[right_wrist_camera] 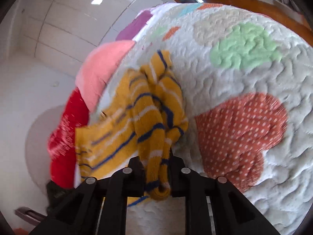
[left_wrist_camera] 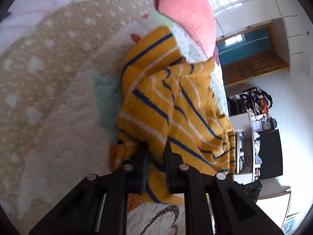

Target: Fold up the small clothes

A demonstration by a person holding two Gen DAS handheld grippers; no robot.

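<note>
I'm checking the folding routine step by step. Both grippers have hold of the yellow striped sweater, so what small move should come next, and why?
Probably draw the two grippers apart to stretch the yellow striped sweater flat over the quilt. The left gripper and right gripper each pinch bunched knit, and the fabric between them hangs crumpled, so no clean fold line exists yet.

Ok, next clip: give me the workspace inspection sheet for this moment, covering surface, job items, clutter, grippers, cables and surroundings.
Surface: quilted bedspread with coloured patches.
Job's things: one mustard striped knit garment, bunched, partly lifted off the bedspread.
Clutter: pink knit cushion and red fabric beside the garment.
Grippers: left gripper shut on the garment's edge; right gripper shut on a rolled part of it.
Cables: nothing seen.
Surroundings: white tiled wall, wooden headboard, cluttered shelf with a clock.
</note>
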